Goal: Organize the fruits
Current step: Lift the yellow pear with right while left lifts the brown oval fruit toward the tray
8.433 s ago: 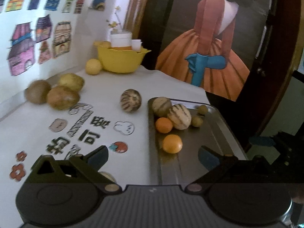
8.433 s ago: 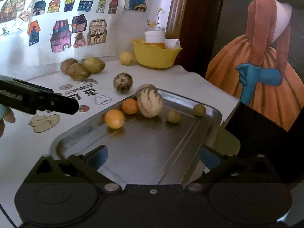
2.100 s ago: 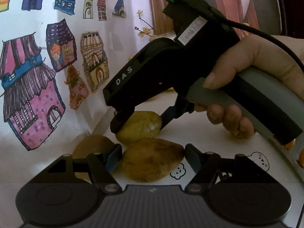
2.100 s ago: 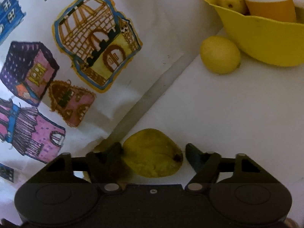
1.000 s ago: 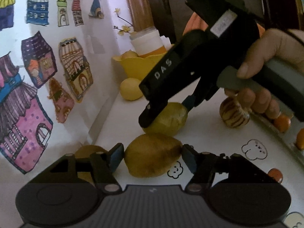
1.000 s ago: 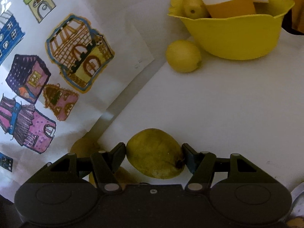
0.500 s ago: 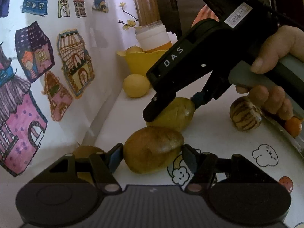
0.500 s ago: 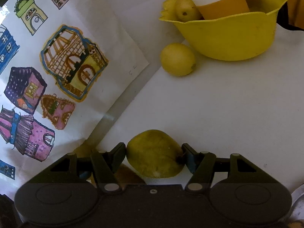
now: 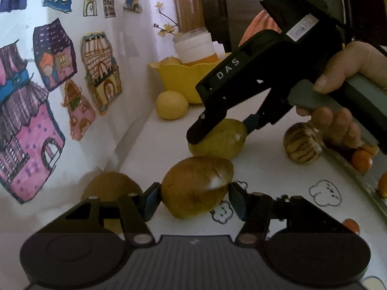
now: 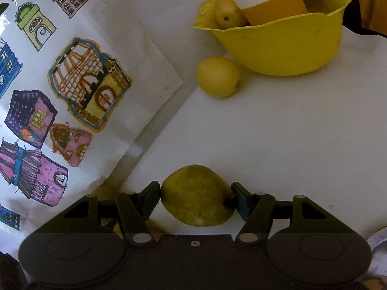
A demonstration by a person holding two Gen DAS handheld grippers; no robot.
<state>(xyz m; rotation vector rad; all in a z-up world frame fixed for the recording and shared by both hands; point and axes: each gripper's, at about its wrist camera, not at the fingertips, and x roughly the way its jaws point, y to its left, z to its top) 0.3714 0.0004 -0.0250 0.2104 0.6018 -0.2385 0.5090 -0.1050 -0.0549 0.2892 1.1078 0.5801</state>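
Near the table's (image 10: 290, 125) wall edge, the left gripper (image 9: 193, 197) clamps a brown fruit (image 9: 197, 188) and the right gripper (image 10: 196, 199) a green fruit (image 10: 197, 195); both should probably travel level, grips firm, toward the metal tray (image 9: 350, 166).

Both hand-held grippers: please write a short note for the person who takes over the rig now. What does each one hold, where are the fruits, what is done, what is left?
Left hand-held gripper: shut on the brown-green mango, above the white table.
Right hand-held gripper: shut on the yellow-green mango.
Other fruits: a brown fruit by the wall, a striped melon beside the metal tray, a lemon next to the yellow bowl. Oranges lie in the tray.
Done: both mangoes gripped.
Left: probably carry them to the tray, then fetch the remaining loose fruits.
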